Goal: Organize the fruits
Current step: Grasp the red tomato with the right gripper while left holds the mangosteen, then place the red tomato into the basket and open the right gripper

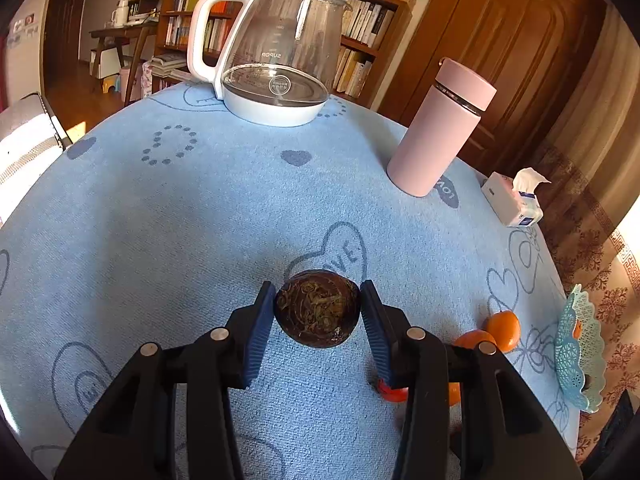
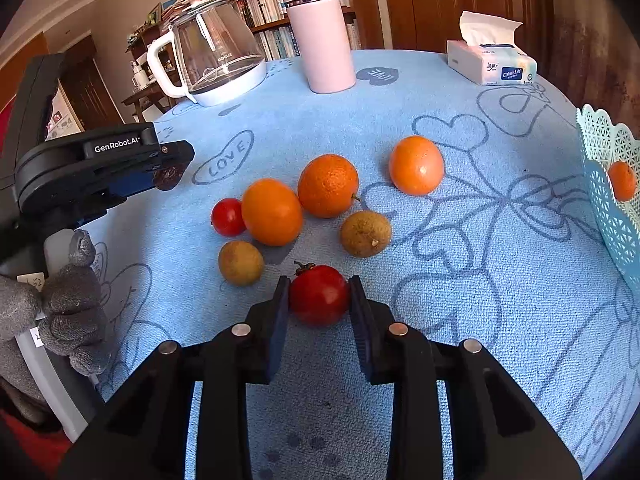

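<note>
Left wrist: left gripper (image 1: 318, 308) clamped on a dark brown round fruit (image 1: 317, 309), both pads touching its sides, fruit held clear above the blue cloth (image 1: 200, 220). Jaws only partly closed, the fruit fills the gap. To the right, low: two oranges (image 1: 494, 334) on the cloth, partly hidden behind the right finger, plus a bit of red tomato (image 1: 394, 393) under that finger. Lace basket (image 1: 580, 344) at the right table edge. Far side: glass kettle (image 1: 272, 52), pink flask (image 1: 436, 128), tissue box (image 1: 510, 200).

Right wrist: right gripper (image 2: 320, 300) shut on a red tomato (image 2: 319, 300), pads pressed on both flanks, stem up-left; can't tell if it's off the cloth. Just beyond it: two brown longans (image 2: 241, 262) (image 2: 365, 233), three oranges (image 2: 272, 212) (image 2: 328, 185) (image 2: 417, 165), a smaller tomato (image 2: 228, 217) touching the left orange. The basket (image 2: 612, 200) is at the right edge with one orange (image 2: 622, 181) showing through the lattice. The left gripper (image 2: 168, 174) is visible at left, above the cloth, with the dark fruit (image 2: 170, 176) at its tip. A gloved hand (image 2: 68, 304) grips its handle.
</note>
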Demonstrator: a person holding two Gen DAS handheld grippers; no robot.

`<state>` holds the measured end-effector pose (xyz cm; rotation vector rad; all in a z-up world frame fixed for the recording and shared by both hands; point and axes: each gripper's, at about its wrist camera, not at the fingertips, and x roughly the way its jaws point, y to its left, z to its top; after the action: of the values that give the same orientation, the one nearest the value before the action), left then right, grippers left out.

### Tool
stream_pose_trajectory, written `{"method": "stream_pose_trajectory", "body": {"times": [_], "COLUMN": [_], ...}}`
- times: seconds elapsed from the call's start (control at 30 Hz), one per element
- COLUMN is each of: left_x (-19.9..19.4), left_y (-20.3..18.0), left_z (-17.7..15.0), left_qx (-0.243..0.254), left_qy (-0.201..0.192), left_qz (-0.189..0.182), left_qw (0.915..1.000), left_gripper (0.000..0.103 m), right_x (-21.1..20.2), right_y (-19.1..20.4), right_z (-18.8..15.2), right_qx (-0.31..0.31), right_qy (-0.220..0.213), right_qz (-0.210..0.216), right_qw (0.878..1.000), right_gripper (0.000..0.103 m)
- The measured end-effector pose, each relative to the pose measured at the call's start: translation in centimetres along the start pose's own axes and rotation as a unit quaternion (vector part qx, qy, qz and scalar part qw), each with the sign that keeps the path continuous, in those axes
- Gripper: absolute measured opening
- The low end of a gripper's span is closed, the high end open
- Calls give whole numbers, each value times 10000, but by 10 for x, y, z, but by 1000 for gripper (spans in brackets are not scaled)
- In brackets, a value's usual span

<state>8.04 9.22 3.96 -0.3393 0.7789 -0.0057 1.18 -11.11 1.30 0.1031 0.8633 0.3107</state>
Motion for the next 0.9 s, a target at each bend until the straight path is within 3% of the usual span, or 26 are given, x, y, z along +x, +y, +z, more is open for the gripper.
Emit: {"method": "stream_pose_trajectory", "body": {"times": [0.5, 0.9], "left_x": [-2, -2], "left_y": [-4, -10], "left_z": [-3, -5], "left_qx": [80, 175], "left_qy": [-15, -44], "left_qz": [-72, -91], "left_qw": [9999, 9998], "left_gripper": [44, 44], "right_x": [-36, -84], "right_y": [-21, -79], "right_z": [5, 11], "right_qx": [417, 1167], "right_qy": [-450, -1125], "right_qz": [-162, -892], "right_qw": [9980, 9827], "right_gripper": [30, 30]}}
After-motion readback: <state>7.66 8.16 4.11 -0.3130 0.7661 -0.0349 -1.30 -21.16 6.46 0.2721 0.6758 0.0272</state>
